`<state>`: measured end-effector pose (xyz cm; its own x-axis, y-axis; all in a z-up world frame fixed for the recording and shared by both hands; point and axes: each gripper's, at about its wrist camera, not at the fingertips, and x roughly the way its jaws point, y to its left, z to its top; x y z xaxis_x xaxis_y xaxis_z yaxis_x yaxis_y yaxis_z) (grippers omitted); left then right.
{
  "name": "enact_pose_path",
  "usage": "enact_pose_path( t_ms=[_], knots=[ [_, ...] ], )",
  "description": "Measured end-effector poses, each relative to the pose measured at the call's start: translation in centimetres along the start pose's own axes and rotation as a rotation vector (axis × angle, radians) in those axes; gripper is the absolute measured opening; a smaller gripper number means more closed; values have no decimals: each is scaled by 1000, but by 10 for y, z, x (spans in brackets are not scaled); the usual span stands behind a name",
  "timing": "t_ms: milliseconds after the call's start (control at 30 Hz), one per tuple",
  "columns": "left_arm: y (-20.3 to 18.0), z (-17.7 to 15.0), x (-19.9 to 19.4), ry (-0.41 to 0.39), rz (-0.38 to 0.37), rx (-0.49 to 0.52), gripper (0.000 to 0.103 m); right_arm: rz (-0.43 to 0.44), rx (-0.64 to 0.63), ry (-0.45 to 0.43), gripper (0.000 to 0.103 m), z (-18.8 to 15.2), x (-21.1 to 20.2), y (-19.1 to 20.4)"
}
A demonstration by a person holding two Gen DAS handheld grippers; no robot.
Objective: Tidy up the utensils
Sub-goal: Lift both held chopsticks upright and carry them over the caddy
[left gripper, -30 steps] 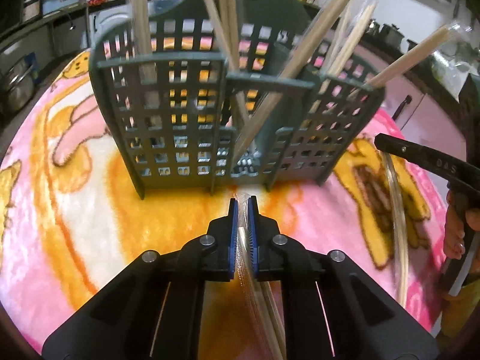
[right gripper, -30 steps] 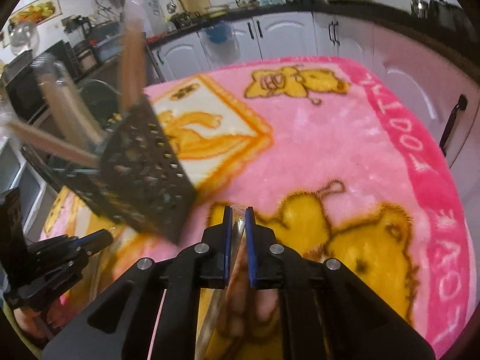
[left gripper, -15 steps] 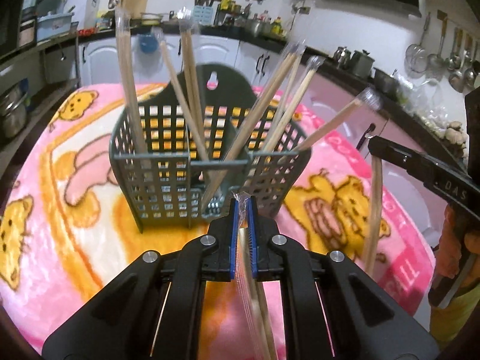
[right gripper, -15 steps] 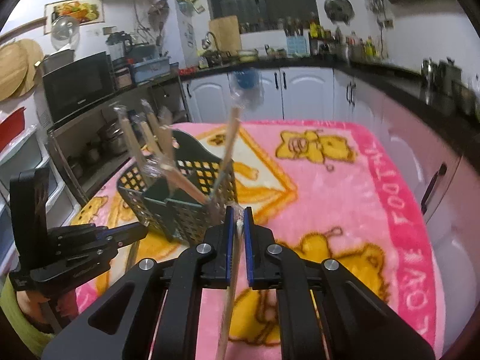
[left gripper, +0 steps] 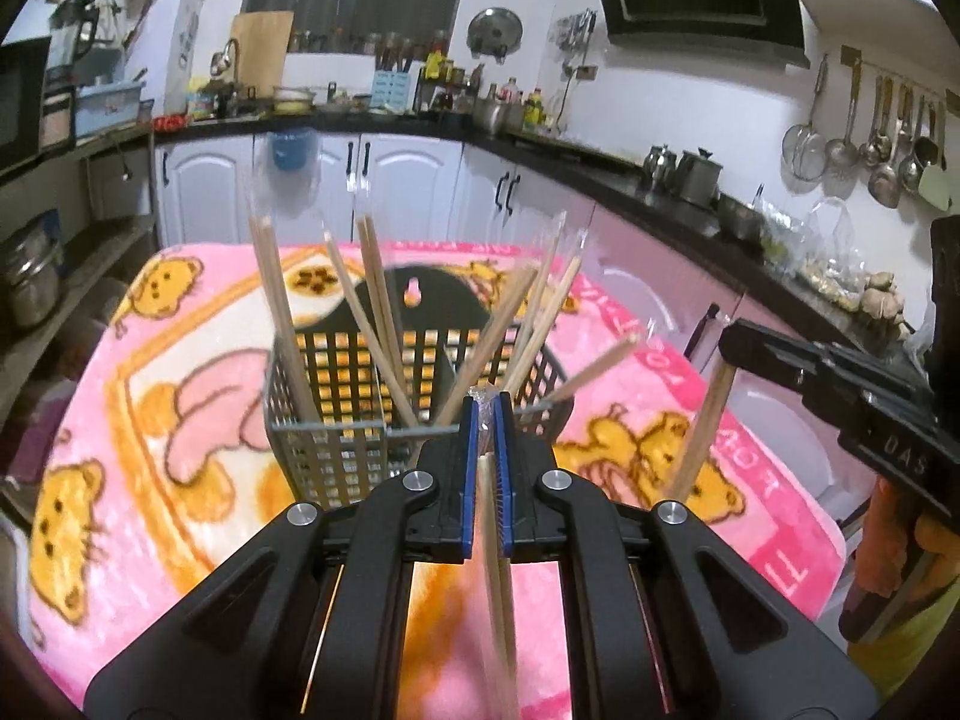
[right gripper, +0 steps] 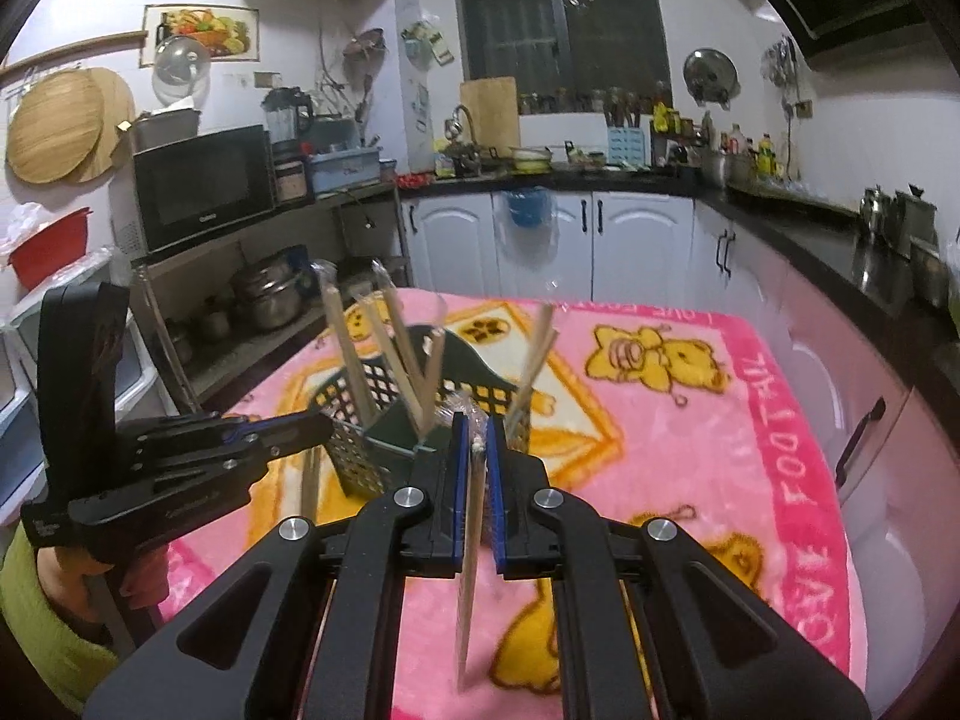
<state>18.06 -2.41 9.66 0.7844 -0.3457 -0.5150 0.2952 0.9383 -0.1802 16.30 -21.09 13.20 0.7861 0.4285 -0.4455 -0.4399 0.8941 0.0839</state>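
Both the left gripper [left gripper: 486,420] and right gripper [right gripper: 474,438] clamp wrapped chopsticks [left gripper: 495,546] hanging near-vertically, tips down, beside the basket [left gripper: 336,432].

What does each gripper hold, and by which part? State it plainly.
The left gripper and the right gripper each clamp a wrapped chopstick pair near its top end; the rest hangs below.

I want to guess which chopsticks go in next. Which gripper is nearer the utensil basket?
Left. The left gripper sits just in front of the grey utensil basket, holding wrapped chopsticks. The right gripper holds another wrapped pair off the basket's right side, slightly farther.
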Motion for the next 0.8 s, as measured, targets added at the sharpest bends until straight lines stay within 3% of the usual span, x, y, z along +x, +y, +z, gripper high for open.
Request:
enact_pose_path(
  t_ms=[800],
  knots=[
    [-18,87,-66,-253,42,79,3,81,-75,-165,6,64,-16,35]
  ],
)
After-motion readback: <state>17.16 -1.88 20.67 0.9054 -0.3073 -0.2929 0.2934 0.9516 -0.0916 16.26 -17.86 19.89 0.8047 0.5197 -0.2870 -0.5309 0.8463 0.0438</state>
